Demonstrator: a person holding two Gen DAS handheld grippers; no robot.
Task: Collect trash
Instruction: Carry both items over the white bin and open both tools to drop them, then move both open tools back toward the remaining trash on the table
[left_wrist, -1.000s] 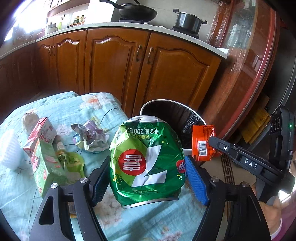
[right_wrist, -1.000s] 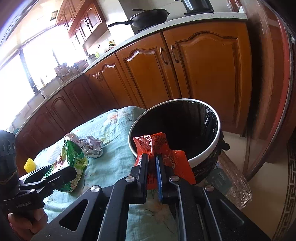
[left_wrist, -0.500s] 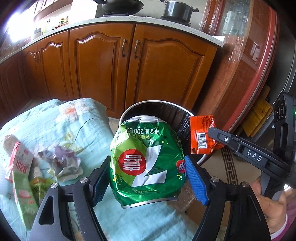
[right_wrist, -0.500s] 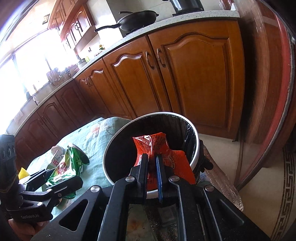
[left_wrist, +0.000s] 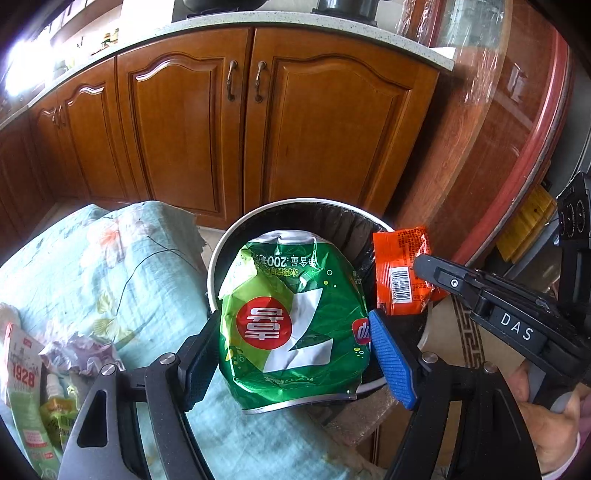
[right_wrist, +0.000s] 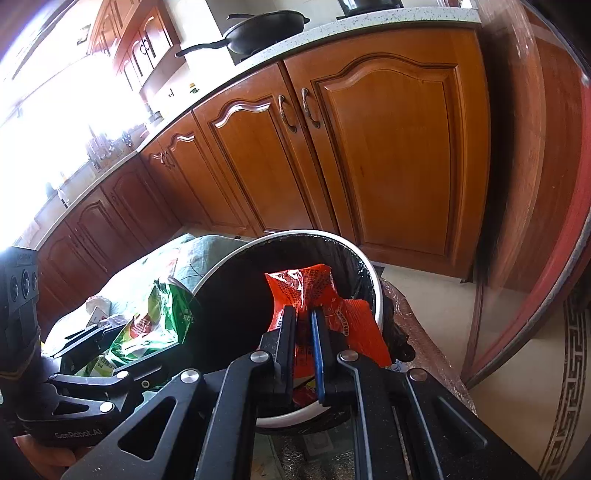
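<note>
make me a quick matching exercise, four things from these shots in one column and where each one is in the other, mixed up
Things:
1. green bag
2. orange packet
3. frying pan
4. crumpled paper

Places:
A. on the countertop
B. lying on the floral cloth
C. between the right gripper's fingers, over the bin
D. between the left gripper's fingers

Pairs: 1-D, 2-C, 3-A, 4-B

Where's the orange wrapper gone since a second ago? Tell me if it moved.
Yes. The orange wrapper, pinched in the right gripper, went from the bin's near rim to over its mouth.
</note>
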